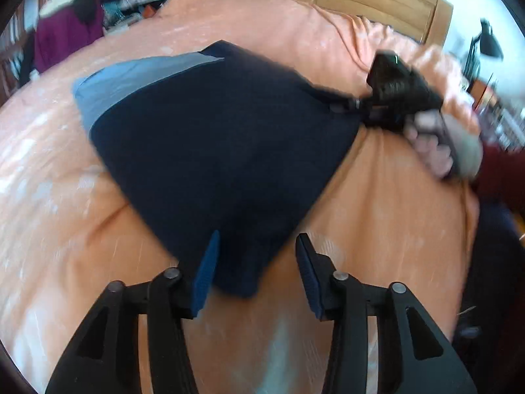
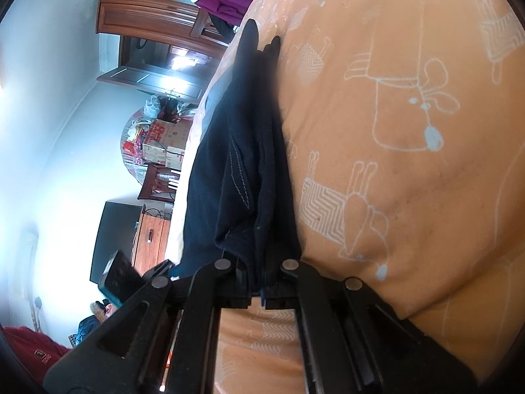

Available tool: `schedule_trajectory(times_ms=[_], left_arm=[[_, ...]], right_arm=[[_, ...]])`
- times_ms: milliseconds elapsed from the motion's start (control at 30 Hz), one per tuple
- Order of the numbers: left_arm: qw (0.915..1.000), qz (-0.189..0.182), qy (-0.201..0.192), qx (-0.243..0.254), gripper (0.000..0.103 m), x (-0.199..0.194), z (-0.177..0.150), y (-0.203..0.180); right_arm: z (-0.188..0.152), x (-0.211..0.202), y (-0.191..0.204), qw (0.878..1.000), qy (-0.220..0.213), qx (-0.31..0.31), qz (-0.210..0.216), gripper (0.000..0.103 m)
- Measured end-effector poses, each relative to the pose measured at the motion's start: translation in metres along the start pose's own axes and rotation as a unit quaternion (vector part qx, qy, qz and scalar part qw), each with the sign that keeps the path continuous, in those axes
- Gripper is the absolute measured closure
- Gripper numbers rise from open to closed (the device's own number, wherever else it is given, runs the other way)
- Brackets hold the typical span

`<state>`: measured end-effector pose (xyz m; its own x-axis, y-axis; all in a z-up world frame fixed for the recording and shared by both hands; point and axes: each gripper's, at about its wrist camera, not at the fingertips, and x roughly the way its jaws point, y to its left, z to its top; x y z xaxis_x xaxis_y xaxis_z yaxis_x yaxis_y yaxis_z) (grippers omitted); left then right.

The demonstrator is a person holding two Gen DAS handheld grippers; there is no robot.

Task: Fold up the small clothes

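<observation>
We see the dark navy garment (image 1: 216,151) lying on the orange bedspread (image 1: 387,203), which carries a pale line pattern of animals, clearest in the right wrist view. The garment is a heavy fabric with a lighter grey-blue panel (image 1: 131,78) exposed along its far left edge. Its outline in the left wrist view is roughly triangular: broad at the far side, narrowing toward the near end, where a rounded corner sits between the fingers of the left gripper (image 1: 256,272). The left gripper's blue-padded fingers (image 1: 206,272) stand apart, one on each side of that corner; we cannot tell whether either pad touches the fabric. The right gripper (image 2: 259,282) has its fingers drawn together and clamped on a bunched edge of the garment. In its own view, the cloth rises from the jaws in several stacked folds, with a line of pale double stitching (image 2: 239,177) visible on one layer. In the left wrist view, the right gripper (image 1: 347,106) grips the garment's right-hand corner, and a hand (image 1: 433,144) holds its handle. The left wrist view is motion-blurred, so finer fabric detail there is not legible.
</observation>
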<state>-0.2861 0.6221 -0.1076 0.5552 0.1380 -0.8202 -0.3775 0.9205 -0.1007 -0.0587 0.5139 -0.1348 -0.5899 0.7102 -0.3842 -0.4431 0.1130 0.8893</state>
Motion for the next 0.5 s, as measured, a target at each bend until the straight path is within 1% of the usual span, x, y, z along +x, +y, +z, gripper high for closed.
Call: schedule_trajectory(times_ms=[67, 133, 200, 267, 333, 400, 467, 500], left_arm=[[0.9999, 0.011, 0.006, 0.001, 0.049, -0.01, -0.002, -0.009], [0.9996, 0.019, 0.019, -0.011, 0.049, -0.015, -0.011, -0.011], [0.9991, 0.016, 0.033, -0.02, 0.052, -0.022, -0.015, -0.013], [0.9992, 0.021, 0.006, -0.032, 0.052, -0.04, -0.019, -0.02], [0.9963, 0.018, -0.056, -0.062, 0.052, -0.063, -0.003, -0.016], [0.9915, 0.014, -0.106, -0.074, 0.052, -0.073, 0.016, -0.011], [0.9898, -0.01, -0.117, -0.081, 0.053, -0.066, 0.024, -0.004], [0.9901, -0.028, -0.108, -0.085, 0.053, -0.054, 0.026, -0.003]], right_arm=[[0.001, 0.0, 0.0, 1.0, 0.001, 0.002, -0.003, 0.103], [0.001, -0.001, 0.002, 1.0, 0.0, 0.001, -0.008, 0.103], [0.001, -0.001, 0.006, 1.0, 0.0, -0.003, -0.017, 0.103], [0.0, -0.003, 0.007, 1.0, 0.001, -0.004, -0.015, 0.103], [0.001, -0.003, 0.007, 1.0, 0.0, -0.004, -0.015, 0.103], [0.0, -0.003, 0.008, 1.0, -0.001, -0.004, -0.017, 0.103], [0.0, -0.003, 0.009, 1.0, -0.002, -0.005, -0.019, 0.103], [0.0, -0.003, 0.009, 1.0, -0.002, -0.005, -0.019, 0.103]])
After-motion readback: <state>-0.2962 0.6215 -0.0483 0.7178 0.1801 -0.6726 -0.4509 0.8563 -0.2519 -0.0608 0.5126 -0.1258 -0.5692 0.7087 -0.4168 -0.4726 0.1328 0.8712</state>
